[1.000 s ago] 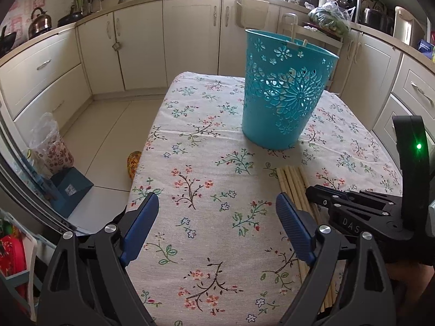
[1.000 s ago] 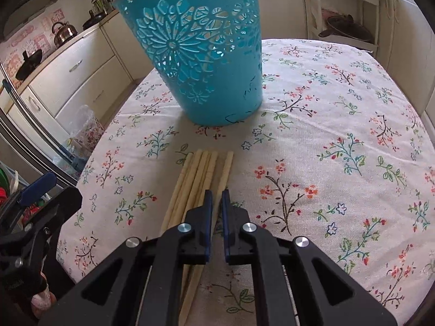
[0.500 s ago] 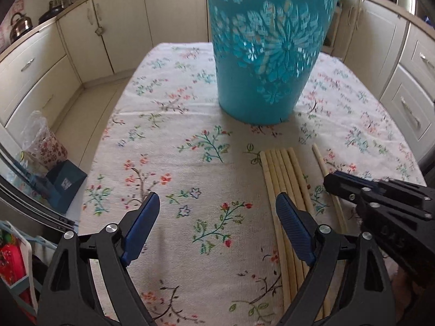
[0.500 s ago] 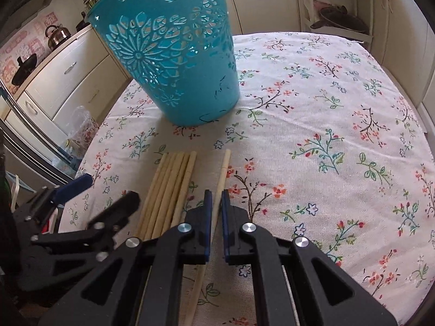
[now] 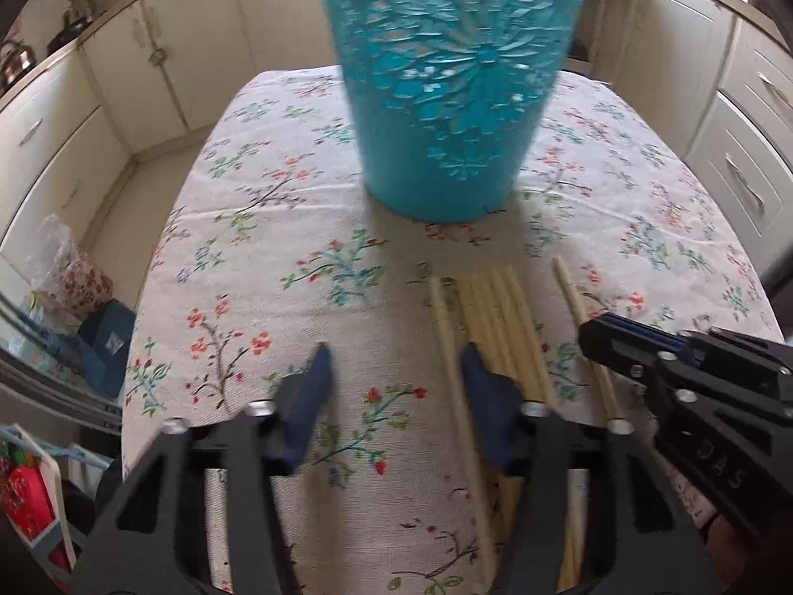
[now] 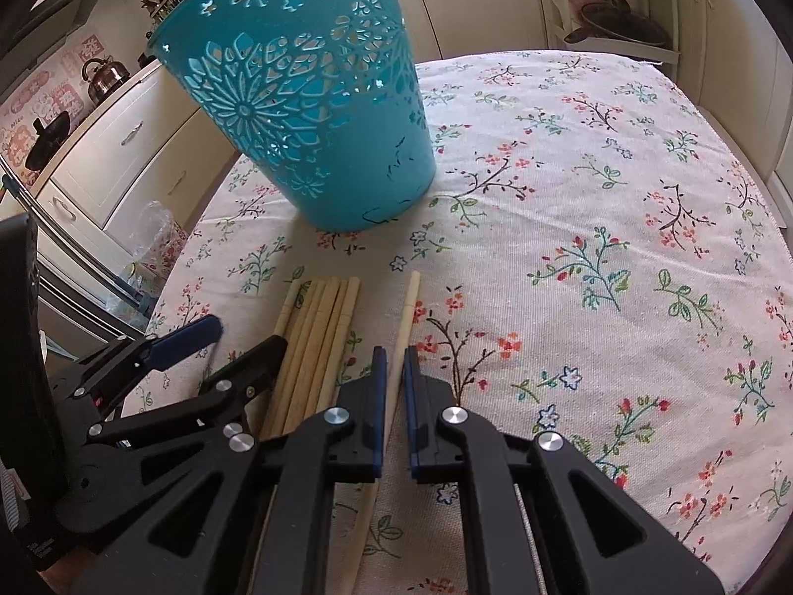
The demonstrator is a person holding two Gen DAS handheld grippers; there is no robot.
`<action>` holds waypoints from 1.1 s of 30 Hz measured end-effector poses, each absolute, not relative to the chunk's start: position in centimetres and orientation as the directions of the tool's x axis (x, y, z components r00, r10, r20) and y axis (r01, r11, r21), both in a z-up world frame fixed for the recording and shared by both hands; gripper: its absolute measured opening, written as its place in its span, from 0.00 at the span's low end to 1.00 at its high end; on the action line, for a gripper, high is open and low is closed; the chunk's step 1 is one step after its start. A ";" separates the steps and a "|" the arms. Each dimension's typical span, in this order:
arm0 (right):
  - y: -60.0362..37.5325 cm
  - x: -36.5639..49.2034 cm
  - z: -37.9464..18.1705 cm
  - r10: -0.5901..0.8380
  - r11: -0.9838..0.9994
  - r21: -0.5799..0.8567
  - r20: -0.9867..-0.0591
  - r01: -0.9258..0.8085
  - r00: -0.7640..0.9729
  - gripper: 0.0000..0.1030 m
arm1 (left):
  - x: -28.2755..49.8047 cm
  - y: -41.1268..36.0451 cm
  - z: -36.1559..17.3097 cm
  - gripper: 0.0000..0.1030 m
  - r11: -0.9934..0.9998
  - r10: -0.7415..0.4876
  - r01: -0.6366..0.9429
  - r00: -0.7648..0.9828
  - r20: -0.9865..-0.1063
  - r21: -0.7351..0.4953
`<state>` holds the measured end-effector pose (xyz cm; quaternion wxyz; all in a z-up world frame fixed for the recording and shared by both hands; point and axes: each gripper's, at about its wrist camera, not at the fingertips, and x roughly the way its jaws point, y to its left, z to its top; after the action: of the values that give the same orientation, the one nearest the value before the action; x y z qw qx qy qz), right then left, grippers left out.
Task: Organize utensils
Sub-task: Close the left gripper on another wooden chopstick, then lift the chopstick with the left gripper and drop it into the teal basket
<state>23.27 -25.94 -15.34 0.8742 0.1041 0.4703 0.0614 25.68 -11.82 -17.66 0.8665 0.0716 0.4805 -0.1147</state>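
Note:
A teal cut-out basket [image 5: 446, 79] [image 6: 307, 114] stands upright on the floral tablecloth. Several pale wooden chopsticks [image 5: 500, 327] [image 6: 317, 342] lie side by side in front of it. One chopstick [image 5: 448, 347] lies a little left of the bundle, between my left gripper's [image 5: 396, 372] open fingers. Another single chopstick [image 6: 407, 307] [image 5: 570, 292] lies apart on the right. My right gripper [image 6: 392, 372] is low over it, fingers nearly closed with the stick in the narrow gap; whether they grip it is unclear. The left gripper [image 6: 233, 334] also shows in the right wrist view.
The table [image 6: 619, 208] is ringed by cream kitchen cabinets [image 5: 114, 114]. A plastic bag [image 5: 64, 267] and a blue box [image 5: 106, 342] sit on the floor to the left. A kettle [image 6: 106, 79] stands on the far counter.
My left gripper has moved forward and lower toward the chopsticks and its fingers have narrowed around the leftmost one. The right gripper has shifted slightly along the single chopstick.

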 end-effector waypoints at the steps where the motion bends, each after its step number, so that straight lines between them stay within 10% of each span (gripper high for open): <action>1: -25.9 23.3 -15.3 0.205 0.971 0.239 -0.810 -0.010 0.550 0.08 | 25.7 -12.0 -17.6 0.27 0.960 -0.140 0.280 0.508 -0.850 0.009; 4: -25.9 23.5 -15.3 0.205 0.971 0.239 -0.810 -0.010 0.550 0.08 | 26.0 -11.9 -17.5 0.05 0.951 -0.194 0.307 0.485 -0.853 -0.042; 33: -25.3 23.4 -15.4 0.195 0.974 0.228 -0.795 -0.016 0.574 0.08 | 23.7 -11.8 -15.2 0.05 0.927 -0.174 0.373 0.527 -0.832 0.043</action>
<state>23.44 -25.26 -15.40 0.8818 0.0981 0.4575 0.0598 23.71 -11.78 -15.24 0.8671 0.1085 0.4598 -0.1577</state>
